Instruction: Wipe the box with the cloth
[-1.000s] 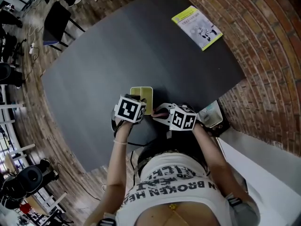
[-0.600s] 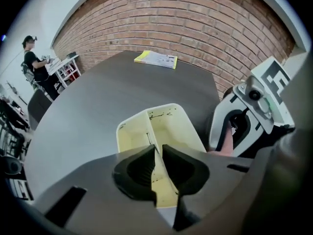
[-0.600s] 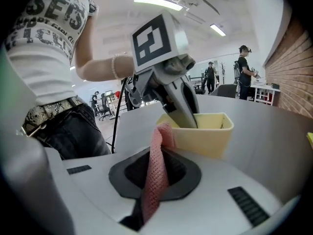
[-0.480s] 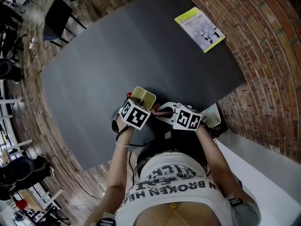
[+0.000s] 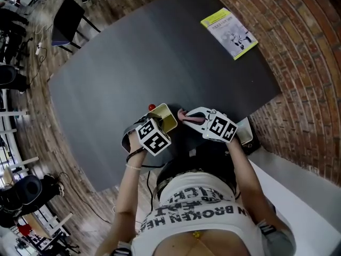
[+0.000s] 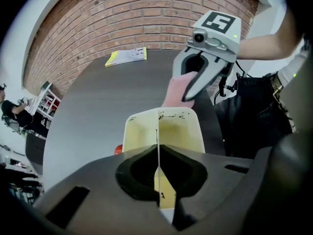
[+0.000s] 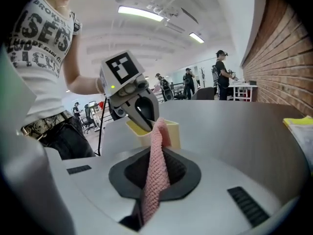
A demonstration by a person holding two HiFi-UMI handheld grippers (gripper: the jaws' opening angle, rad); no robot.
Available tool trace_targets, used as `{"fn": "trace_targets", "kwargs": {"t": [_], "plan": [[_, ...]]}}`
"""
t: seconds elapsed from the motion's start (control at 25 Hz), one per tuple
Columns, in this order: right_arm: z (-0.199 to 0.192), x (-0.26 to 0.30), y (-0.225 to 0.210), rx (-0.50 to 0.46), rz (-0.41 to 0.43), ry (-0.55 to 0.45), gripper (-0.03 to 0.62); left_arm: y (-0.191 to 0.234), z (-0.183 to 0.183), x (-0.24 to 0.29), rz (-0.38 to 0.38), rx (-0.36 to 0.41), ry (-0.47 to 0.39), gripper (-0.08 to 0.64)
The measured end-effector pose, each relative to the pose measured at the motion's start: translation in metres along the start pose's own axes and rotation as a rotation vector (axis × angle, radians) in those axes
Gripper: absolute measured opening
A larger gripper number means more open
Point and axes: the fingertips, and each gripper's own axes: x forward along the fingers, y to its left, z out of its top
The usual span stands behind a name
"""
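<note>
The pale yellow open box (image 5: 171,118) is tilted just off the dark table (image 5: 133,63), near its front edge. My left gripper (image 5: 162,124) has just been closing and is shut on one wall of the box (image 6: 164,129), which runs straight up between the jaws. My right gripper (image 5: 187,116) is beside the box on the right, shut on a pink knitted cloth (image 5: 184,114). In the right gripper view the cloth (image 7: 155,175) stands up from the jaws, its tip close to the box (image 7: 172,129) and the left gripper (image 7: 145,123).
A small red thing (image 5: 152,107) lies on the table just behind the box. A yellow-edged booklet (image 5: 229,32) lies at the table's far right corner. A pale tray-like object (image 5: 244,133) sits off the table edge by my right arm. A brick wall curves round the right.
The box has gone from lying flat to tilted as the left gripper rolled and closed on its wall. The red thing now shows. The right gripper with the cloth shifted right.
</note>
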Motion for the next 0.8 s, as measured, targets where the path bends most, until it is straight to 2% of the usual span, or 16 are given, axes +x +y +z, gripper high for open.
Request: {"fn": "trace_targets", "kwargs": {"t": [0.16,0.28,0.48,0.68,0.8], "plan": [[0.005,0.001,-0.022,-0.008,-0.057,0.008,0.017,-0.010,-0.001,-0.001,-0.035,0.122,0.001,0.015],[0.010,0.009,-0.031,-0.030,-0.037,0.021,0.017,-0.016,-0.004,-0.003,-0.063,0.221,-0.003,0.015],[0.012,0.030,-0.034,-0.102,0.063,0.084,0.017,-0.023,-0.008,-0.004,-0.109,0.326,-0.032,0.015],[0.006,0.052,-0.028,-0.197,0.200,0.194,0.017,-0.030,-0.015,-0.009,-0.137,0.451,-0.061,0.015],[0.003,0.061,-0.028,-0.243,0.286,0.246,0.017,-0.030,-0.017,-0.010,-0.142,0.469,-0.073,0.015]]}}
